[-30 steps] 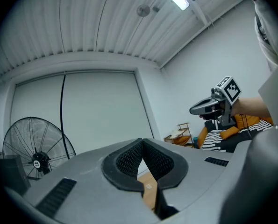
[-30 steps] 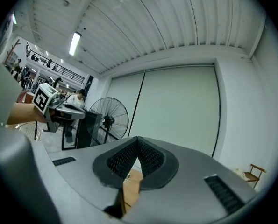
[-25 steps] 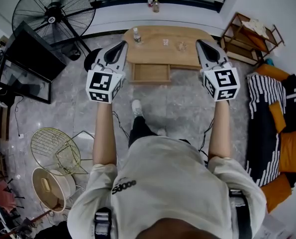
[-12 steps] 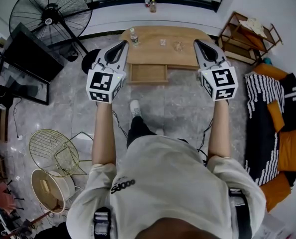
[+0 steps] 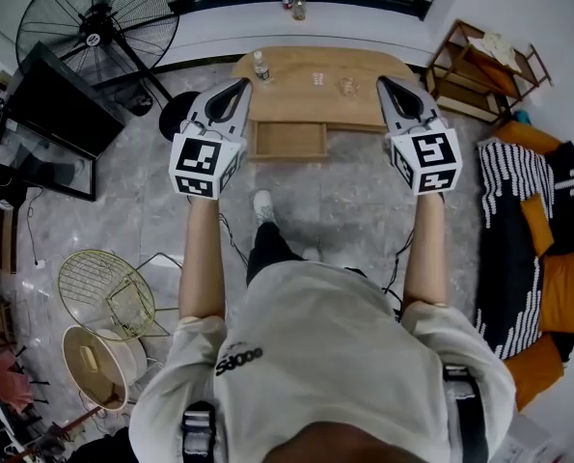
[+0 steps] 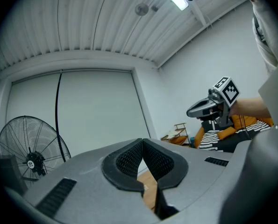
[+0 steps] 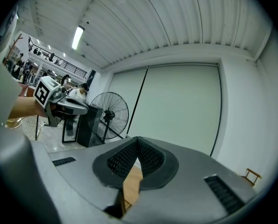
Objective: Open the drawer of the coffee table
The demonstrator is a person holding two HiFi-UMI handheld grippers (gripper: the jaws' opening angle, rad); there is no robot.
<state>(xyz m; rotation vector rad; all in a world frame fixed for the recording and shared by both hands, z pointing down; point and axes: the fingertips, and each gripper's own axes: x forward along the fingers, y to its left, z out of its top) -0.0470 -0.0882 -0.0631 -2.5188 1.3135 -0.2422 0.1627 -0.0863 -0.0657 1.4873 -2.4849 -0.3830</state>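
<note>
left gripper closed, empty | right gripper closed, empty | wooden drawer rectangular, pulled out

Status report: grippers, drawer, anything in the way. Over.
Left gripper shut, empty; right gripper shut, empty; both raised, off the coffee table. Drawer stands pulled out. Bottle on top, clear of drawer.

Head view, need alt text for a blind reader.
Seen from above, a person holds left gripper and right gripper, both shut, toward a wooden coffee table whose drawer stands open. A fan stands at left, a striped sofa at right.
</note>
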